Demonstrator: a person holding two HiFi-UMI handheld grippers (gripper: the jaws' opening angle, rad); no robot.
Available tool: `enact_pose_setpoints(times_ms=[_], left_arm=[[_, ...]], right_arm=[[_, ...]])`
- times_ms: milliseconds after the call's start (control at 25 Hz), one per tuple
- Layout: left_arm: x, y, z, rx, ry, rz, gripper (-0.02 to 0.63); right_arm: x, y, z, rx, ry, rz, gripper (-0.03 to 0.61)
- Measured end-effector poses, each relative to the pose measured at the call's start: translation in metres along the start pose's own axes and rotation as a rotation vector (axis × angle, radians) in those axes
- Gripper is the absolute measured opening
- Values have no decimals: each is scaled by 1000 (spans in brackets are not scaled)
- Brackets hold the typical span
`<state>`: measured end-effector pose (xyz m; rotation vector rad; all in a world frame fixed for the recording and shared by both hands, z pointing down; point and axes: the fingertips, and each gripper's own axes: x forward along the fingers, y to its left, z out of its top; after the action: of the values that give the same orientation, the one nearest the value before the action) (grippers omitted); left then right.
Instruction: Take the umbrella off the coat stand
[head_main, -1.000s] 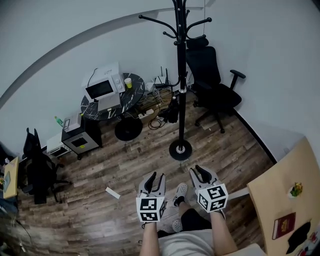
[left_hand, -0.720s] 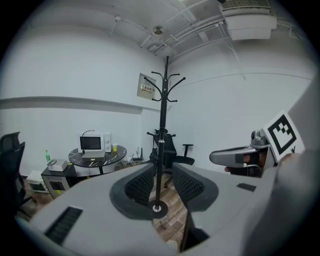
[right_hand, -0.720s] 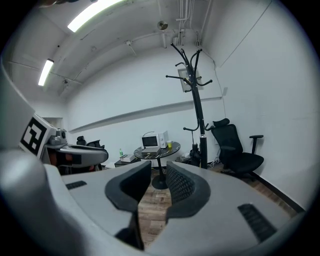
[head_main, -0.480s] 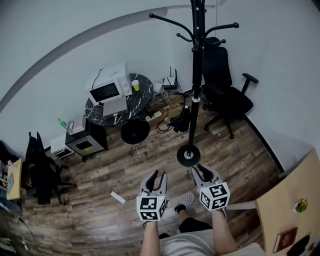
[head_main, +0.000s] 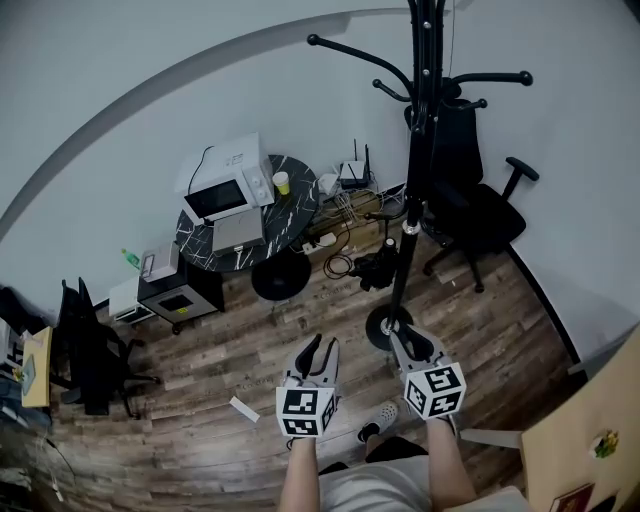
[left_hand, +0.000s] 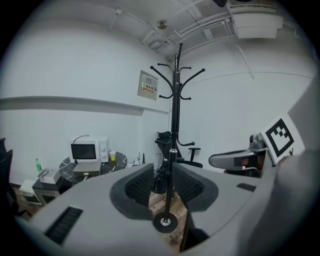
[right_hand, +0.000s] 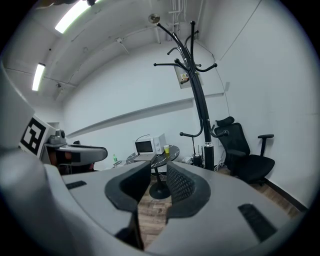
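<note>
Wood-plank floor fills the head view, closed in by white walls. A black coat stand rises from a round base near the middle right, its hooks spread out at the top. The umbrella cannot be told apart from the dark pole. Left of the stand is a round dark desk carrying a white microwave and a yellow cup. A black office chair stands behind the pole. At the bottom, the left gripper and the right gripper are held side by side, both pointing towards the stand. The right one overlaps the stand's base in the picture.

From the left gripper view, the fingers stand apart with nothing clamped. The stand's pole and base show through the gap, farther off. The other gripper shows at the right edge.

From the right gripper view, the fingers are also apart and hold nothing. Floor and the desk's foot show between them. The stand rises to the right of the gap, with the chair beyond it.
</note>
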<state>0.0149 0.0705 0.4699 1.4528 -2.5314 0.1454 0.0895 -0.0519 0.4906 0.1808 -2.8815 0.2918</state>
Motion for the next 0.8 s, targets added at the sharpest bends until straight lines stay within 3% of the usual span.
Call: enact_pose_setpoints(times_ms=[120,280,800], left_arm=[[24,13,14,41,-3,19,123],[60,17,26,8,-11,-17,121],[157,17,41,18,-4,-93,121]], right_arm=[[23,-15,8,-1,1,5,104],[50,-41,16,19,8,-2,103],[107,-103,38,50,-14,-49,101]])
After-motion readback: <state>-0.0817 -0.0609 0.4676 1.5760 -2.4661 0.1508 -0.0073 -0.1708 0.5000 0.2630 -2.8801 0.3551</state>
